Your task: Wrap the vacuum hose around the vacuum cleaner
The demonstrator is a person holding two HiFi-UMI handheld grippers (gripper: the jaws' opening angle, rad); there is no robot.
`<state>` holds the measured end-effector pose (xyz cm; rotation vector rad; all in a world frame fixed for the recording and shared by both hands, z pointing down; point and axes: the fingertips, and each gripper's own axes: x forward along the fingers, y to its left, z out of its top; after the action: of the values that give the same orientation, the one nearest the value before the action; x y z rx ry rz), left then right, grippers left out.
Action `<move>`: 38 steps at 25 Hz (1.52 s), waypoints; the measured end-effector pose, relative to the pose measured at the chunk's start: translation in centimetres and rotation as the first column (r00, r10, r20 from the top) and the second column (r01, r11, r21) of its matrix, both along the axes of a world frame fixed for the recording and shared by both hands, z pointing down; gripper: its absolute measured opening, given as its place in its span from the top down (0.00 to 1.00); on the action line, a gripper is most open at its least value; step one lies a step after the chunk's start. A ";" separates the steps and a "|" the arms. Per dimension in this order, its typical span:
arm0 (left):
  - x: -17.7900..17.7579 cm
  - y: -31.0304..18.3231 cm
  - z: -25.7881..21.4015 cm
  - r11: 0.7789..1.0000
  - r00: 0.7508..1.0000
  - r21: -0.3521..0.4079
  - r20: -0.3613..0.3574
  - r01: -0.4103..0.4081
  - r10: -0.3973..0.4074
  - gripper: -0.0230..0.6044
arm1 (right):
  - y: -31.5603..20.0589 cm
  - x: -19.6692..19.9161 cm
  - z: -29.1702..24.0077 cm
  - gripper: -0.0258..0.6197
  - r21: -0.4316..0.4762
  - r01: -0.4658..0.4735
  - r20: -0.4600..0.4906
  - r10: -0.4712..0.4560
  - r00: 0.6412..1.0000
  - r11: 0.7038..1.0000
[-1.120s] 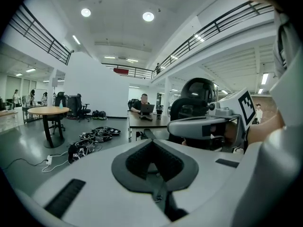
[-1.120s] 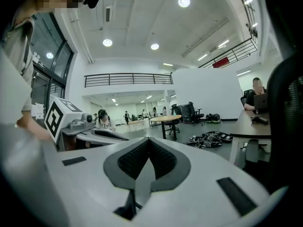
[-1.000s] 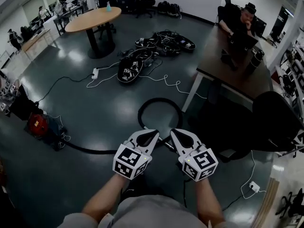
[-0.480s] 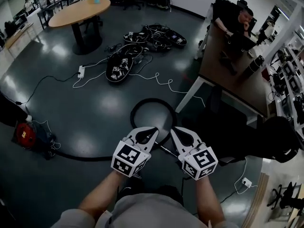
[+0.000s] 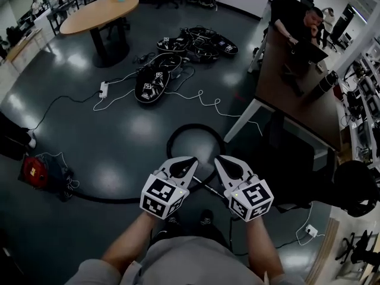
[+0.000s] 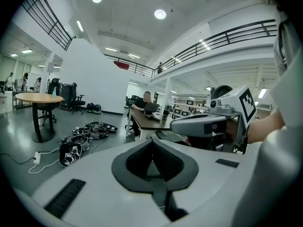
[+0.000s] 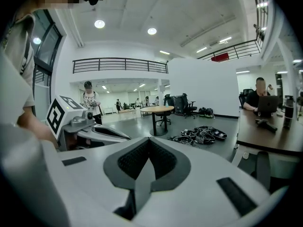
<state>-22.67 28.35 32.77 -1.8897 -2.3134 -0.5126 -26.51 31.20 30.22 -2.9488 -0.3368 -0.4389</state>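
Observation:
A black vacuum hose (image 5: 196,124) lies on the floor in a loop just beyond my grippers, then runs left along the floor toward the red vacuum cleaner (image 5: 32,170) at the left edge. My left gripper (image 5: 191,160) and right gripper (image 5: 218,159) are held side by side above the near part of the loop. Both are shut with nothing between the jaws. The left gripper view shows its closed tips (image 6: 152,141) and the right gripper (image 6: 208,122) beside it. The right gripper view shows closed tips (image 7: 149,140) and the left gripper (image 7: 90,126).
A dark desk (image 5: 297,94) with a seated person stands at the right, a black chair (image 5: 356,189) near it. A pile of black gear (image 5: 178,58), a power strip with white cables (image 5: 104,89) and a round wooden table (image 5: 98,13) lie farther off.
The head camera has shifted a little, so the floor scene slid in the picture. Both grippers stay shut and side by side in front of the body.

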 end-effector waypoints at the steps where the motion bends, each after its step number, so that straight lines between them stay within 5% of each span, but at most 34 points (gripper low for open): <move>1: 0.0 0.2 0.0 1.000 1.000 0.003 0.003 0.013 -0.013 0.95 | 0.1 0.0 0.2 0.95 0.009 0.010 -0.001 -0.010 1.000 1.000; 9: -0.3 1.0 1.1 0.995 0.996 0.058 -0.015 0.085 -0.084 0.95 | 1.4 -1.0 3.5 0.95 0.064 0.079 0.054 -0.083 0.995 0.995; 22: 1.2 5.4 9.0 0.977 0.992 0.192 -0.102 0.097 -0.078 0.95 | 7.4 -0.8 12.3 0.95 0.130 0.110 0.180 -0.132 0.975 0.985; 33: 4.4 6.9 28.8 0.927 0.996 0.365 -0.019 0.089 -0.088 0.95 | 9.5 1.4 31.6 0.95 0.234 0.099 0.357 -0.180 0.917 0.967; 38: 5.7 5.8 40.9 0.889 0.995 0.450 0.024 0.078 -0.100 0.95 | 8.3 2.1 43.8 0.95 0.212 0.149 0.469 -0.234 0.852 0.966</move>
<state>-16.97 34.10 73.63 -1.7688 -1.9141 -1.0131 -24.41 39.54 74.05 -2.6731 -0.0446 -1.1915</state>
